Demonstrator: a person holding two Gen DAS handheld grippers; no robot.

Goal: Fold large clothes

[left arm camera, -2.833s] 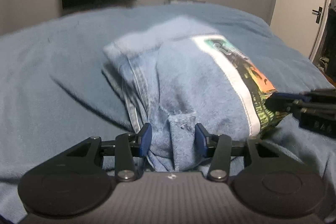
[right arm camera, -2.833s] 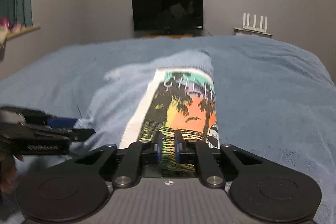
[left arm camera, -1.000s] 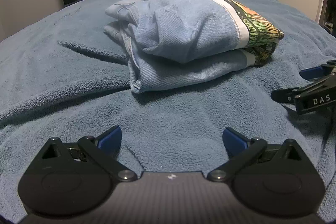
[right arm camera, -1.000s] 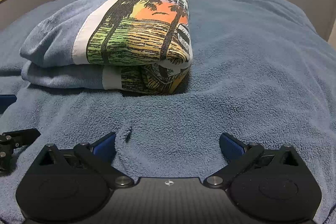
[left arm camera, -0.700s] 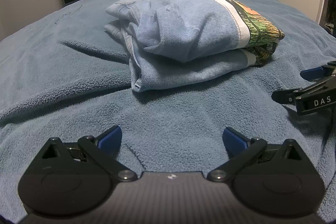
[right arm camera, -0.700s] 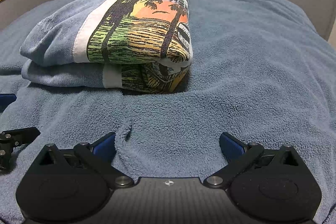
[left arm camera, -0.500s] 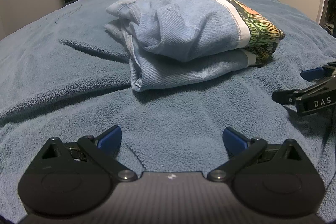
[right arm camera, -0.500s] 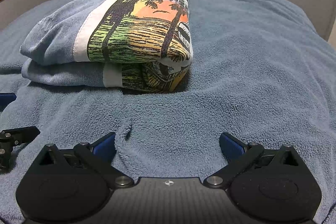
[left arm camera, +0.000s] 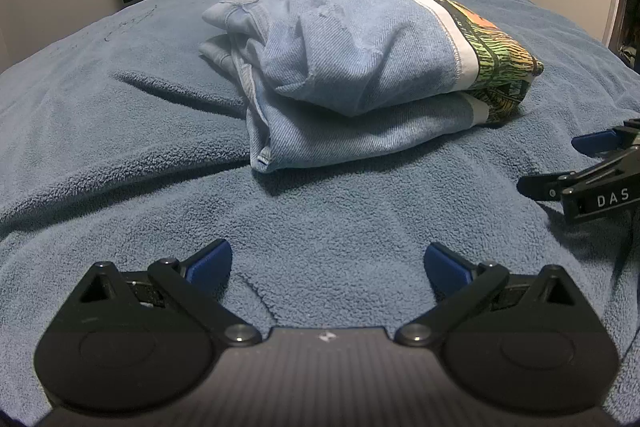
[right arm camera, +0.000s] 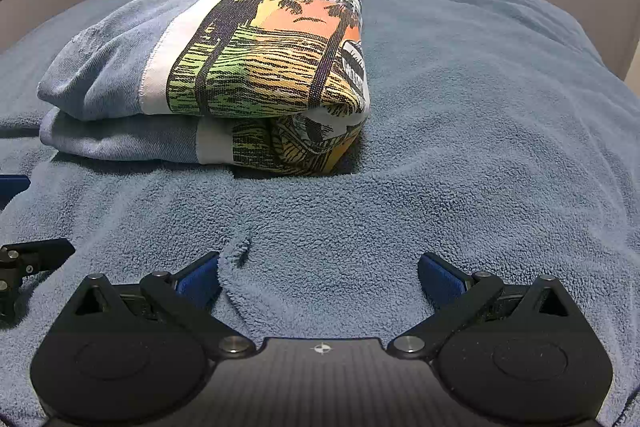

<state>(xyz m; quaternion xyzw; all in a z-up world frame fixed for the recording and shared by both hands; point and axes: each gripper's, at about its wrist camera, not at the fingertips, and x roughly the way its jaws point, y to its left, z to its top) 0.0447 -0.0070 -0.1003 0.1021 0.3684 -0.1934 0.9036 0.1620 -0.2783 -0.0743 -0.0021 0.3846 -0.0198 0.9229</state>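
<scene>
Left wrist view: lying folded at upper centre of the frame on the blue blanket [left arm camera: 120,155], garment [left arm camera: 360,67], long axis running left to right, well ahead of left gripper [left arm camera: 326,265], spread wide and gripping nothing. Right wrist view: sitting upper left, same bundle [right arm camera: 224,67], right gripper [right arm camera: 318,277] equally wide, empty, about as near; barely differing from half a second ago, though 2.8 s ago pinching the cloth.
</scene>
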